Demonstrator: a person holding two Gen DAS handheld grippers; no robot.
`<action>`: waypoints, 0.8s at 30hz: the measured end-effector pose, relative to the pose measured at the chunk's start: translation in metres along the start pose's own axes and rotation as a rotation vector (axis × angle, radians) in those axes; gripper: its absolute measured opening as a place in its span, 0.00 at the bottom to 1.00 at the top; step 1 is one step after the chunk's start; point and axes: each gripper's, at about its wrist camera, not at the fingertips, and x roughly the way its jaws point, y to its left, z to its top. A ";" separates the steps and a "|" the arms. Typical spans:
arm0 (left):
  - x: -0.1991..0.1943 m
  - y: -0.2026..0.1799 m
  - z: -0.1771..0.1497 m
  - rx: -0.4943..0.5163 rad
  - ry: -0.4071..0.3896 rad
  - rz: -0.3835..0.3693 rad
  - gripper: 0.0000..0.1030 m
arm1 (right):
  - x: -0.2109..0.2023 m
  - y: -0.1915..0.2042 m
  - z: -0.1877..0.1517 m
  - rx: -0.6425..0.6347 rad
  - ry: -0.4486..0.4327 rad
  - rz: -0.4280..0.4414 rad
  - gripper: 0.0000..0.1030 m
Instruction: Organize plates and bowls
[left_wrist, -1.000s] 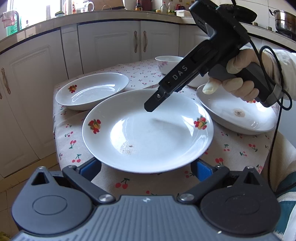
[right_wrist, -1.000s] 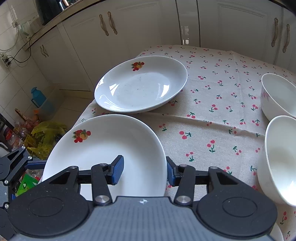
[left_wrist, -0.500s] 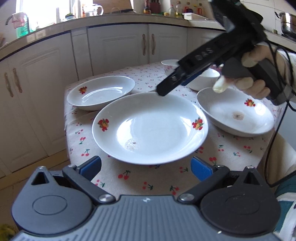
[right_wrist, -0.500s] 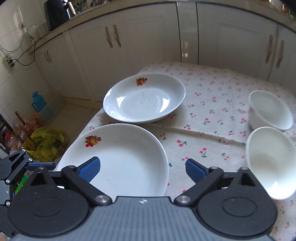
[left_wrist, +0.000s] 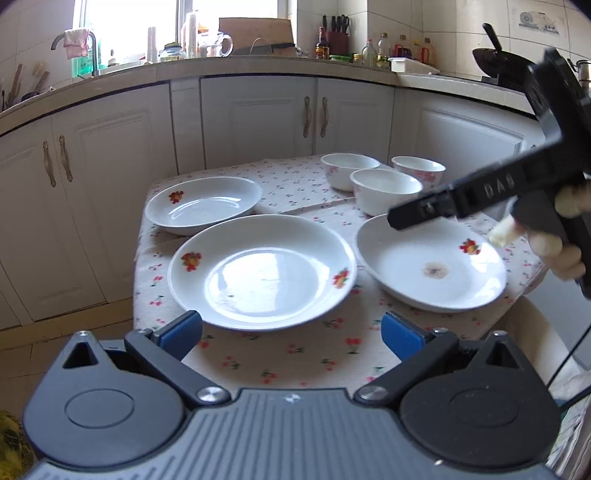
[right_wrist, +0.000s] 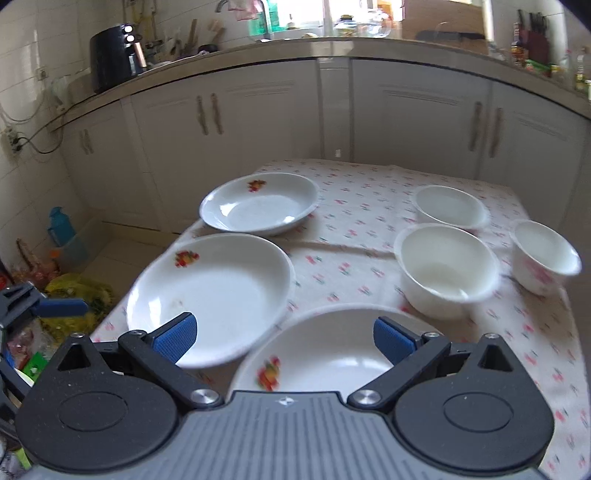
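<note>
Centrally: cherry-print tablecloth (left_wrist: 317, 362) bearing plates (left_wrist: 262, 271) and bowls (left_wrist: 386, 190); white cabinets (left_wrist: 258, 118) behind; left gripper (left_wrist: 291, 334) and right gripper (right_wrist: 284, 338) spread wide, empty.

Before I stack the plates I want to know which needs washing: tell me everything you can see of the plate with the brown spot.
The plate with the brown spot is a shallow round white dish, glossy like glazed ceramic, with a red and yellow fruit motif near its rim and a brownish smear near the middle. It lies flat and upright on the cherry-print tablecloth, nearest the table's right edge in the left wrist view. Nothing is stacked on it or grips it.
</note>
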 end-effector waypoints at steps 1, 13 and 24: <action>-0.001 -0.005 0.000 0.004 -0.002 -0.003 0.99 | -0.004 -0.004 -0.005 0.006 -0.002 -0.010 1.00; 0.018 -0.069 0.002 0.107 0.021 -0.095 0.99 | -0.047 -0.057 -0.068 0.251 -0.043 -0.101 1.00; 0.053 -0.091 -0.003 0.128 0.069 -0.151 0.99 | -0.043 -0.077 -0.080 0.268 -0.002 -0.115 1.00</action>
